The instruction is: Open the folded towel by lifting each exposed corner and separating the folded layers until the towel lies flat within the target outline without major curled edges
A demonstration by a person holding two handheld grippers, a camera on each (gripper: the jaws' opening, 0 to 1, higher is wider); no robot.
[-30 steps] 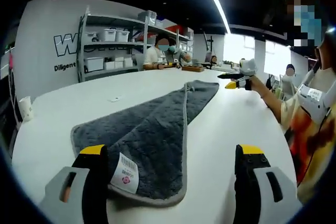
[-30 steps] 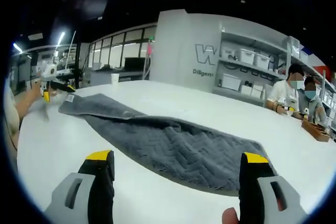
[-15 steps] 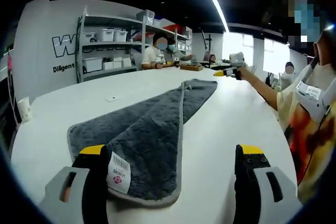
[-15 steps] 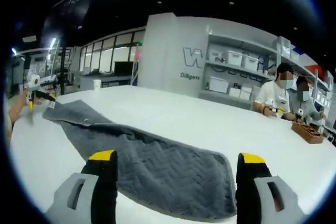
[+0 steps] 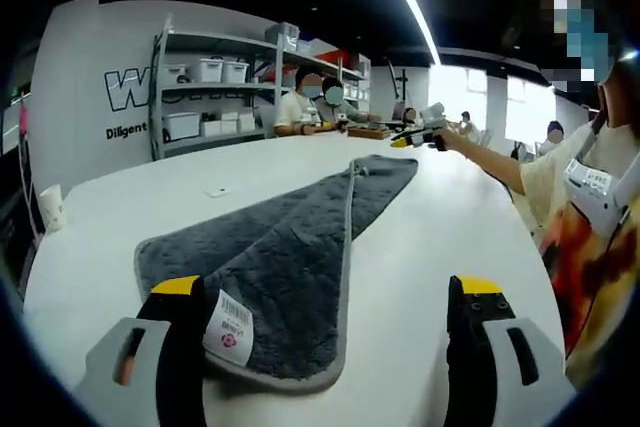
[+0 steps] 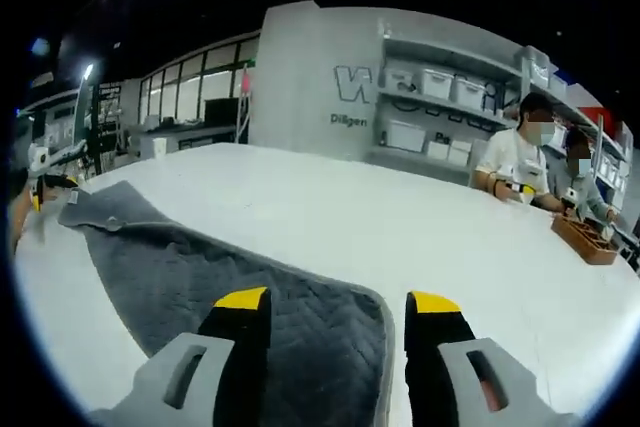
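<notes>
A grey quilted towel [image 5: 290, 247] lies folded in a long strip on the white table [image 5: 420, 237]. Its near corner with a white barcode label [image 5: 233, 327] rests against the inside of my left gripper's [image 5: 328, 292] left jaw; this gripper is open wide, low over the table. Far along the strip, my right gripper [image 5: 418, 134] hovers at the towel's other end, held on a person's outstretched arm. In the right gripper view the towel [image 6: 200, 277] runs away to the left, and my right gripper [image 6: 338, 301] stands open with narrowed jaws over its end corner. The left gripper [image 6: 45, 175] shows far off.
Grey shelves with white bins [image 5: 205, 69] stand behind the table. People sit at the far end [image 6: 520, 162] beside a wooden box [image 6: 590, 241]. A paper cup [image 5: 49, 207] and a small white scrap [image 5: 217, 190] lie on the table. The person's torso [image 5: 590, 237] is close on the right.
My right gripper has moved in over the towel's end and its jaws have come closer together. The left gripper has stayed nearly still with the labelled corner by its left jaw.
</notes>
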